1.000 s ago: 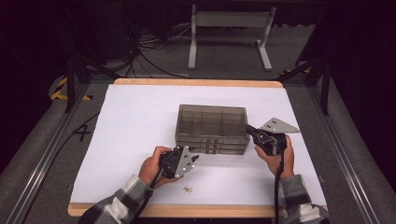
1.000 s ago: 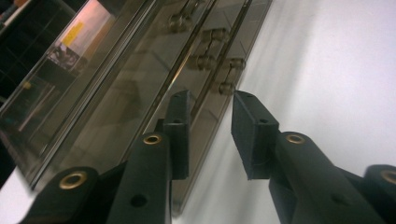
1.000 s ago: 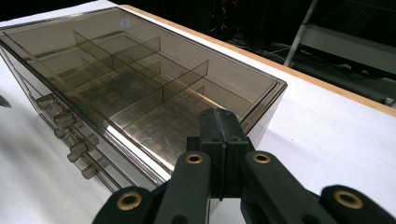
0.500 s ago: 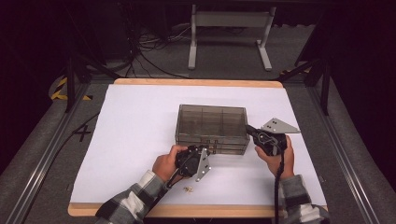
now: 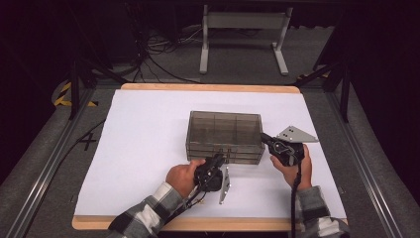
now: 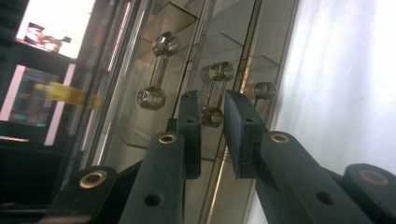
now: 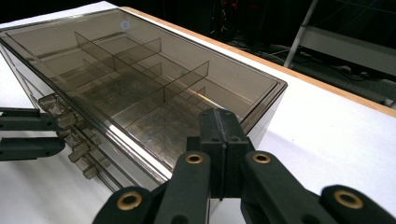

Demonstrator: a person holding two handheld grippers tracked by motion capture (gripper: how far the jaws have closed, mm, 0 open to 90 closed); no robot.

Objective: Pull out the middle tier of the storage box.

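A smoky clear drawer box (image 5: 225,130) stands mid-table on the white sheet (image 5: 143,144). My left gripper (image 5: 218,159) is at the box's front face, rolled on its side. In the left gripper view my left gripper (image 6: 212,135) has a drawer handle (image 6: 213,95) between its jaws; they have just been closing and a thin gap still shows beside it. My right gripper (image 5: 265,138) is shut on nothing, its tips at the box's right end. The right gripper view shows my right gripper (image 7: 218,126) against the box (image 7: 140,84) near its top edge, and the left gripper (image 7: 58,133) by the handles.
The table's wooden rim (image 5: 208,88) runs along the far side. A metal stand (image 5: 242,39) and cables (image 5: 148,54) lie on the floor beyond. Dark side rails (image 5: 44,168) flank the table. Bare white sheet spreads to the left of the box.
My left hand has moved right and in to the box's front, rolling the gripper onto its side, jaws now around a drawer handle. The right hand has stayed put.
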